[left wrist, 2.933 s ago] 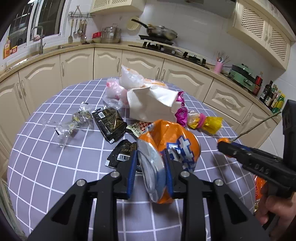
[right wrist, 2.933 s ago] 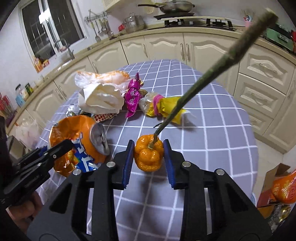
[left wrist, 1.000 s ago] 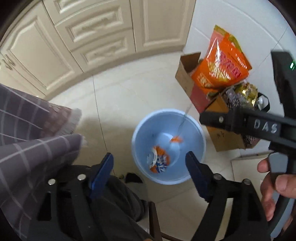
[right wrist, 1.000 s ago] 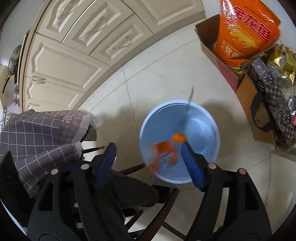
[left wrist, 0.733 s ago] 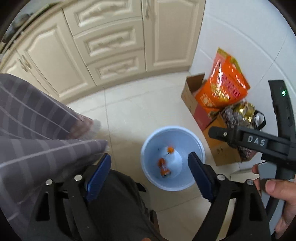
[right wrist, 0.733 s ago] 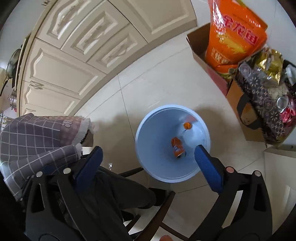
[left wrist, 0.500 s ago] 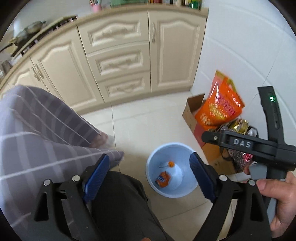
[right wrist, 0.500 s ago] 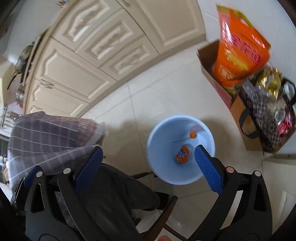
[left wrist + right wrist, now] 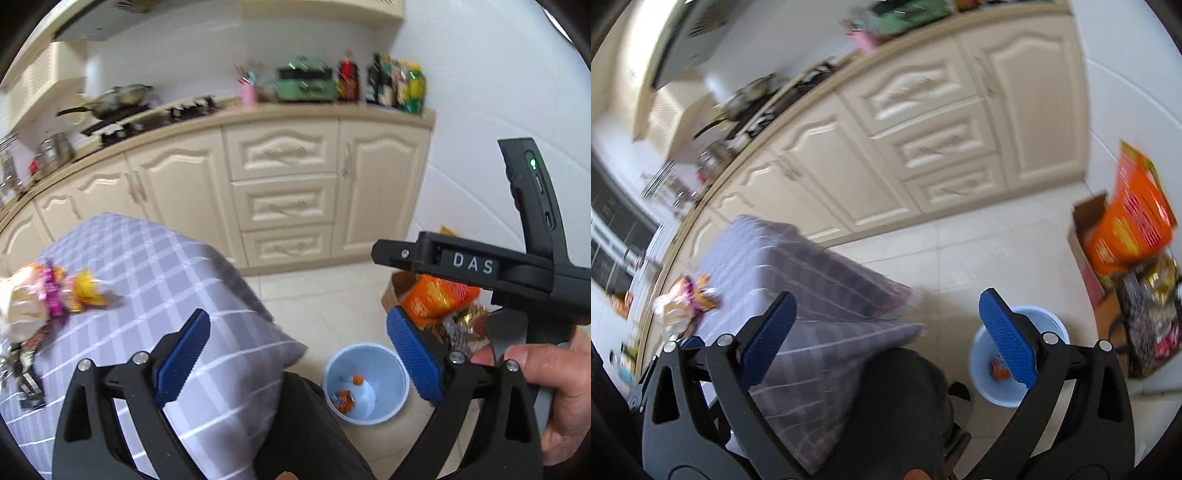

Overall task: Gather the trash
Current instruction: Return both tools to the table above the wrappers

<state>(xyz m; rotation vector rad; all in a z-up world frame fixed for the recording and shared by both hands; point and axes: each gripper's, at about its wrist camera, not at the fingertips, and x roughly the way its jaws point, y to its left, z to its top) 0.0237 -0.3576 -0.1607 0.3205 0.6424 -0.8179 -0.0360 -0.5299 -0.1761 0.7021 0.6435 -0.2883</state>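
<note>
A light blue bin (image 9: pixel 384 402) stands on the floor by the table and holds an orange can (image 9: pixel 342 400) and a small orange pepper (image 9: pixel 357 379). In the right wrist view the bin (image 9: pixel 982 384) shows partly behind a finger. My left gripper (image 9: pixel 297 356) is open and empty, raised above the table edge. My right gripper (image 9: pixel 888 338) is open and empty; its body (image 9: pixel 480 269) shows at the right of the left wrist view. Wrappers and a paper bag (image 9: pixel 48 295) lie on the checked tablecloth (image 9: pixel 159 273).
Cream cabinets (image 9: pixel 284 199) run behind the table. A cardboard box with an orange bag (image 9: pixel 1126 229) and a dark bag of bottles (image 9: pixel 1148 325) stand on the floor right of the bin. A dark chair (image 9: pixel 897 413) is below both grippers.
Both grippers let go of the can and the pepper, which now lie in the bin. Both views have swung up from the bin toward the table and cabinets.
</note>
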